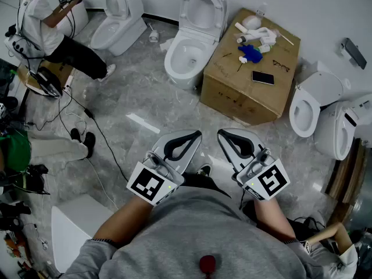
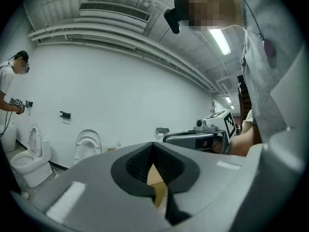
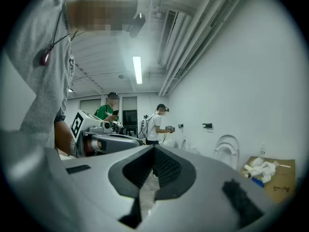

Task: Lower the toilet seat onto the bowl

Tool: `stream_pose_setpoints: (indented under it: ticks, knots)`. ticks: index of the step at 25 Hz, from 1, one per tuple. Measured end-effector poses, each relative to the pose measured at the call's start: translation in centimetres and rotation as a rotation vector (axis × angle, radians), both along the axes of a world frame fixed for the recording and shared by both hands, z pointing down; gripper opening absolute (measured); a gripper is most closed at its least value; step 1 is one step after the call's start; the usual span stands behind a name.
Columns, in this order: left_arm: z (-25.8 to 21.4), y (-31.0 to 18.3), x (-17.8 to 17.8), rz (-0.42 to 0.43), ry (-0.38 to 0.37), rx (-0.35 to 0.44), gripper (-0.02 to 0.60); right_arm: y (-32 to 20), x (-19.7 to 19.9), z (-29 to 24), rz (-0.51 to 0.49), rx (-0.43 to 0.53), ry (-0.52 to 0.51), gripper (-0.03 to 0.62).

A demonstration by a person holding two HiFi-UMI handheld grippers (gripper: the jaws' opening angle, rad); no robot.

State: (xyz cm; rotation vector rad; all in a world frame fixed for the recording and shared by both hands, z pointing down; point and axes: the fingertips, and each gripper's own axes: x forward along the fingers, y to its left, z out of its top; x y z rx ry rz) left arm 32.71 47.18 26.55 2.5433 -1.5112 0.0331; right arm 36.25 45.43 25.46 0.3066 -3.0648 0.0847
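Currently, entries as I read them.

- Left gripper (image 1: 193,137): lower centre of the head view. It is clenched with nothing between its jaws and parked close to the wearer's torso, since no reach has begun.
- Right gripper (image 1: 225,135): just beside it, likewise closed and empty.
- Toilet seat (image 1: 203,3): top centre, standing upright, well apart from both grippers.
- Bowl (image 1: 183,58): directly below the seat, uncovered.
- Cardboard box (image 1: 250,95): just right of the bowl and crowding that side, so I judge a left-hand approach easier.
- Task: not yet started.
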Motion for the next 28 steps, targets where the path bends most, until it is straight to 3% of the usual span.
stream_pose_setpoints:
  ticks: [8, 14, 25, 28]
  knots:
    - [-0.4, -0.7, -0.1, -0.032, -0.019, 0.026, 0.008, -0.6, 0.4, 0.1, -0.025, -0.005, 0.010, 0.014]
    - [0.1, -1.8, -2.5, -0.057, -0.035, 0.036, 0.008, -2.0, -1.4, 0.4, -0.032, -0.015, -0.013, 0.014]
    - [0.4, -7.7, -10.8, 0.006, 0.004, 0.023, 0.006, -7.4, -10.3, 0.6, 0.019, -0.009, 0.026, 0.014]
    - [0.2, -9.7, -13.9, 0.041, -0.016, 0.064, 0.006, -9.1, -13.3, 0.3, 0.043, -0.009, 0.032, 0.014]
